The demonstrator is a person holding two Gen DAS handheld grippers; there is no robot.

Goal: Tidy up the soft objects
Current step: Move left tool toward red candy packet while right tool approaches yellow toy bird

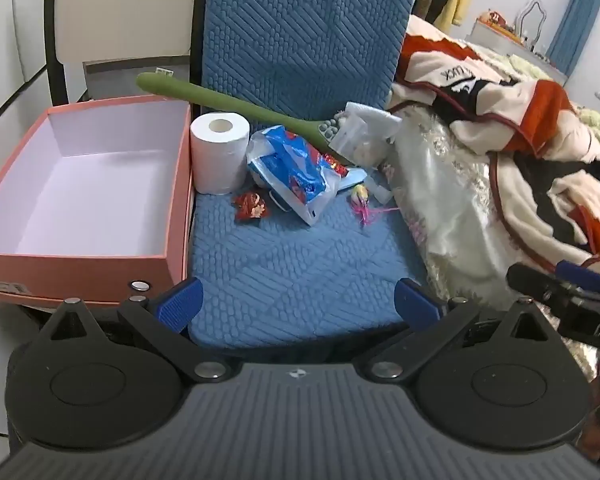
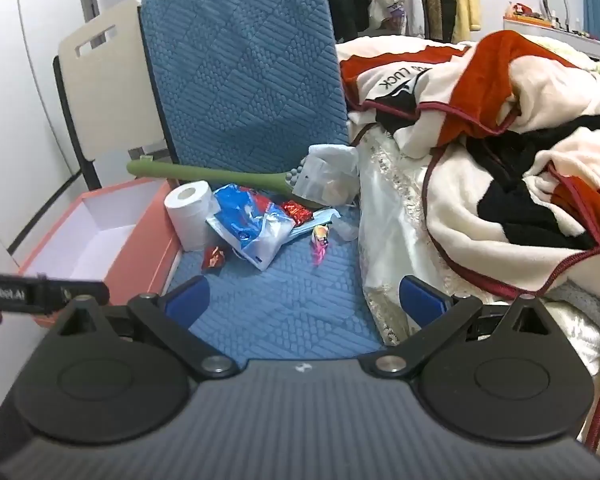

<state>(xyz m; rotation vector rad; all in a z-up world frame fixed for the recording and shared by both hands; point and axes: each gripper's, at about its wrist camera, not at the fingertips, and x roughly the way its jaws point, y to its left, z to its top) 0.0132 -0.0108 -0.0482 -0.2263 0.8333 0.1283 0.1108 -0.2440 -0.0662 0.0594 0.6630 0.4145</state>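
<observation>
Left wrist view shows both tools, left tool (image 1: pixel 298 300) and right tool (image 2: pixel 306 294), spread wide and empty, while the light, squashy toilet paper roll (image 1: pixel 219 153) stands beside the pink box (image 1: pixel 80 264), likely best pinched across its sides.

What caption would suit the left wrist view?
Open left gripper hovers over a blue chair cushion strewn with toilet paper roll and wrappers, beside an empty pink box.

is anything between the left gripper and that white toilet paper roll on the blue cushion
Nothing visible. The open left gripper faces bare blue quilted cushion up to the white toilet paper roll. The crinkled blue and white plastic bag lies at the roll's right, the open pink cardboard box left.
</observation>
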